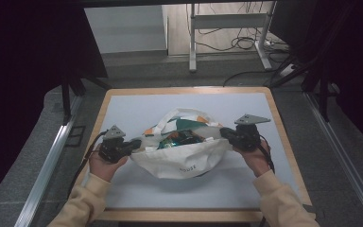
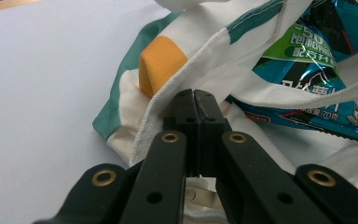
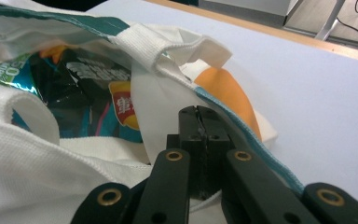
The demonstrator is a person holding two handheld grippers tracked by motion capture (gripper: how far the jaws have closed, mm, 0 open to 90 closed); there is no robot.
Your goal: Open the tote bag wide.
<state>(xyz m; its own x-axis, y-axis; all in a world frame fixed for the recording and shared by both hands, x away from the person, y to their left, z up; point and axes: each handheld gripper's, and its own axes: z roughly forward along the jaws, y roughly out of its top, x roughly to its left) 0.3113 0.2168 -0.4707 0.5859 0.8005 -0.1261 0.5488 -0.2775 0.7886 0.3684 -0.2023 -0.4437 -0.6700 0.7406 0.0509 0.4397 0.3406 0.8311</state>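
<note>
White tote bag (image 1: 184,158), snack packet (image 1: 182,138) inside, grippers' jaws pinching rim

Table (image 1: 283,137): square top with a light wooden rim, its surface covered by a pale lavender-grey mat (image 1: 137,106) that stopped short of the edges, so wood showed on all four sides. It stood on grey carpeted floor. One item lay directly on the mat: a white cloth tote bag (image 1: 179,163), set near the middle and slightly toward the person's edge. The bag had green and orange patches, small dark lettering on its near side, and white handles looped over the top. Its mouth gaped, with a shiny teal and green snack packet (image 2: 307,70) lying inside it. Rest of the mat was bare.
</note>
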